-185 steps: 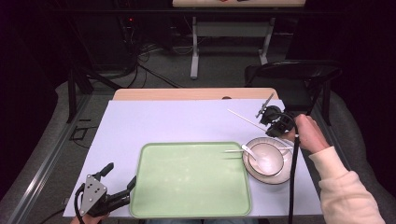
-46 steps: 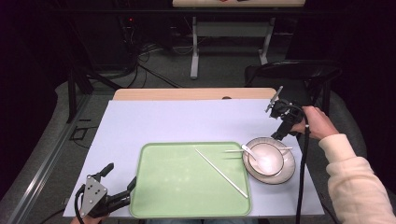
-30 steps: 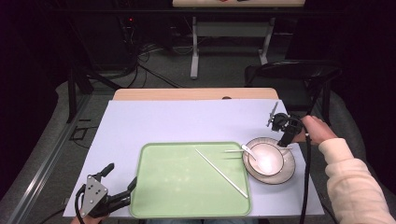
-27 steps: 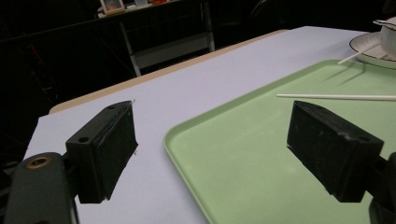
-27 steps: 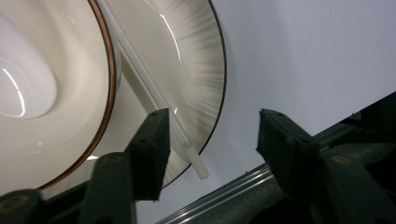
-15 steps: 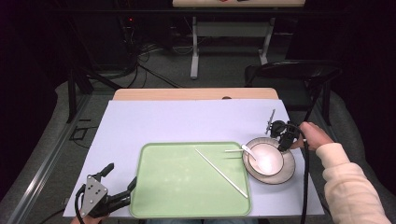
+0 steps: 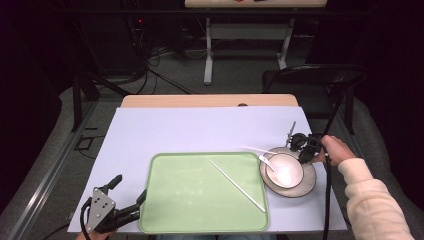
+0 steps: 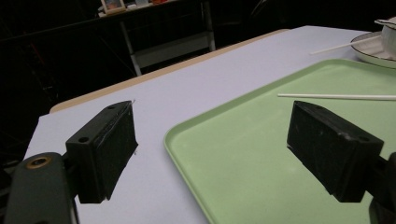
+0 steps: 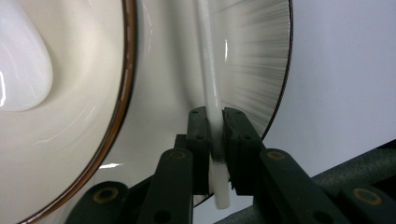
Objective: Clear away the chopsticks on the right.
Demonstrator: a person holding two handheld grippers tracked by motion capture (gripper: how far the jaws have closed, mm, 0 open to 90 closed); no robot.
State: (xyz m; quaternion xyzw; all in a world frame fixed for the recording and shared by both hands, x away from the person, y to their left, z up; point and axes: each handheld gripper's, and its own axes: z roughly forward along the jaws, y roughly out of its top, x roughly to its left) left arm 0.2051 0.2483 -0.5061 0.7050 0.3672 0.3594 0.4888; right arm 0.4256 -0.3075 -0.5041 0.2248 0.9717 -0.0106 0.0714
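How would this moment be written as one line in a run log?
right gripper: shut on white chopstick, over plate | left gripper: open, at green tray corner | second chopstick: on tray

Legible text, labels, brands, numbers, signs: none. Items on the far shelf in the left gripper view are too small and blurred to read.

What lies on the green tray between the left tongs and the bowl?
In the high view, one white chopstick lies slantwise on the green tray, between the left tongs and the bowl; the tray is otherwise bare.
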